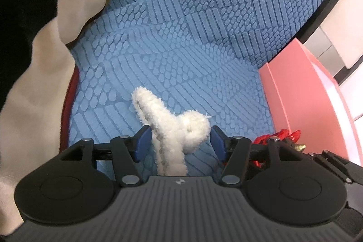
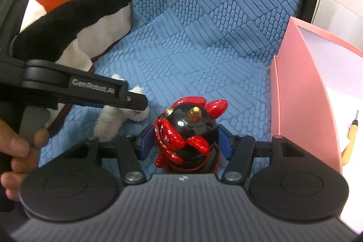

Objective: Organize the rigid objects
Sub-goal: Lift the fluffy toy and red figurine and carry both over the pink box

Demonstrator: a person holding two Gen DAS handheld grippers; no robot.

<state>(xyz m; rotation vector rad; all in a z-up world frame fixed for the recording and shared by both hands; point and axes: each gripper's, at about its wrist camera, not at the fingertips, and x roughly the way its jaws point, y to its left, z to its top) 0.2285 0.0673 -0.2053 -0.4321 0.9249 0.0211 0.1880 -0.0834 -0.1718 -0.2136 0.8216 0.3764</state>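
Through your left wrist camera you look down on a blue plush bedspread (image 1: 204, 26), its pile pressed into squares of ribs and oval scales. On it lies a white fleecy plush toy (image 1: 172, 128) — a nubbly body with a long limb reaching up and left and a rounded lobe to the right. Your left gripper (image 1: 180, 142) stands about half open around it: the left blue pad touches the fleece, the right pad stands just clear, so nothing is pinched. A smooth pink box (image 1: 301, 92) rises at the right, and a fleece blanket (image 1: 34, 15) in black and cream bulges at the left.

Through your right wrist camera, a glossy black and red figurine (image 2: 188, 135) — hard, rounded, with red claw shapes and a small gold horn — stands upright on the bedspread between the blue pads of your right gripper (image 2: 185, 142). The pads sit close on both sides; whether they press, you cannot tell. A yellow-handled screwdriver (image 2: 349, 140) lies inside the pink box.
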